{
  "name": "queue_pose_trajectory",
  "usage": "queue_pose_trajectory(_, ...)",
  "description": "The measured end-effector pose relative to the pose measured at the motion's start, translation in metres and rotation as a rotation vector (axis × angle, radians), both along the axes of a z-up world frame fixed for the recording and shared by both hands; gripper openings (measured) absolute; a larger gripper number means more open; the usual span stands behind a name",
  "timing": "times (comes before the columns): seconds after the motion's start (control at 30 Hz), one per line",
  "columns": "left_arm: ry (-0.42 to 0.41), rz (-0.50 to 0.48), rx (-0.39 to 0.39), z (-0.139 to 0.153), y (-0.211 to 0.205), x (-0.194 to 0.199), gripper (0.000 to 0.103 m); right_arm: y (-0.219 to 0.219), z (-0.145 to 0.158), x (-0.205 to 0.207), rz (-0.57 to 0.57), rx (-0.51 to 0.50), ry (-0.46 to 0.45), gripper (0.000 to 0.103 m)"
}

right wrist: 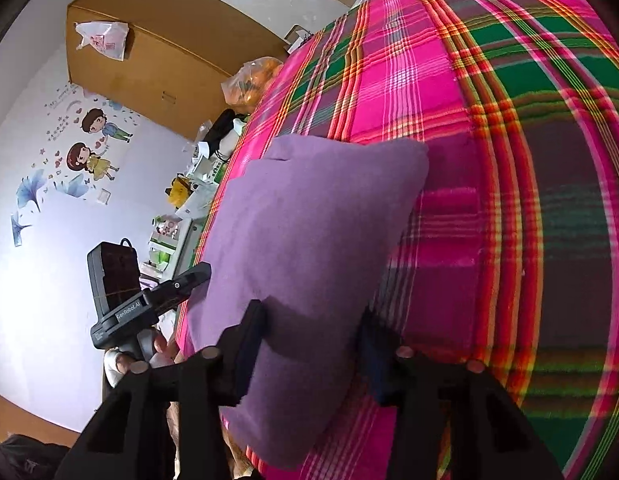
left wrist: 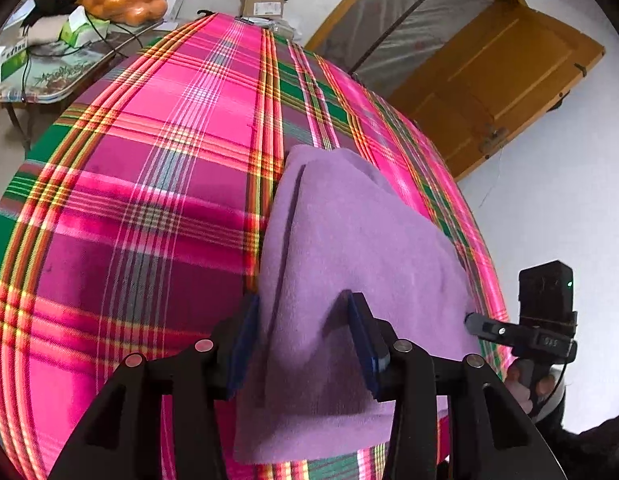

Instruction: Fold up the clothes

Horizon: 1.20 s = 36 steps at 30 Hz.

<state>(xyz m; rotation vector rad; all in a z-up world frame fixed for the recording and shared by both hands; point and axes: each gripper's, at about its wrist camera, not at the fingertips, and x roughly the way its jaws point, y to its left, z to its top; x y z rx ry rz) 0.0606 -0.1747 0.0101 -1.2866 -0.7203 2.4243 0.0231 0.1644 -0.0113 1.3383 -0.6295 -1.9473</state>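
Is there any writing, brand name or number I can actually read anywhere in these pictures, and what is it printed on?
"GenRobot.AI": on the left gripper body, seen from the right wrist view.
Small digits on the right gripper: too blurred to read.
Green and white boxes on the side table: print too small.
Cardboard parcel label: unreadable.
Wall sticker lettering: too small.

purple cloth [right wrist: 309, 240] on plaid bedspread [right wrist: 509, 160], right hand-held gripper [right wrist: 309, 352] astride
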Motion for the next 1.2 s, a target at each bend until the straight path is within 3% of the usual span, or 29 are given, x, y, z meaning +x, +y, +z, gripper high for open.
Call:
queue_pose_trajectory(0.1, -0.006, 0.015, 0.013, 0.000, 0.003, 0.003, 0.042, 0.009, 0.006, -0.005, -0.021, -0.027, 0.027, 0.025)
queue_pose_trajectory(0.27, 0.006, 0.022, 0.066, -0.004, 0.014, 0.015, 0.038, 0.023, 0.024, -0.028, -0.059, -0.016, 0.089, 0.024)
queue_pose_trajectory(0.47, 0.019, 0.103, 0.139, -0.009, 0.005, 0.017, 0.038, 0.029, 0.003, -0.035, -0.041, -0.016, 0.006, 0.036)
queue_pose_trajectory(0.53, 0.024, 0.097, 0.133, -0.010, 0.007, 0.011, 0.039, 0.031, -0.002, -0.035, -0.042, -0.032, -0.007, 0.045)
queue_pose_trajectory(0.77, 0.019, 0.065, 0.135, -0.010, 0.015, -0.014, 0.040, 0.014, -0.005, -0.046, -0.027, -0.038, 0.009, 0.044)
queue_pose_trajectory(0.9, 0.002, 0.045, 0.172, -0.013, 0.017, -0.005, 0.039, 0.012, -0.004, -0.040, -0.010, -0.018, 0.024, 0.036)
queue_pose_trajectory(1.07, 0.019, 0.034, 0.171, -0.013, 0.024, 0.005, 0.039, 0.012, -0.004, -0.035, -0.007, -0.013, 0.039, 0.033)
queue_pose_trajectory(1.2, 0.035, 0.030, 0.140, -0.006, 0.029, 0.002, 0.028, 0.016, 0.003, -0.034, -0.010, -0.002, 0.064, 0.030)
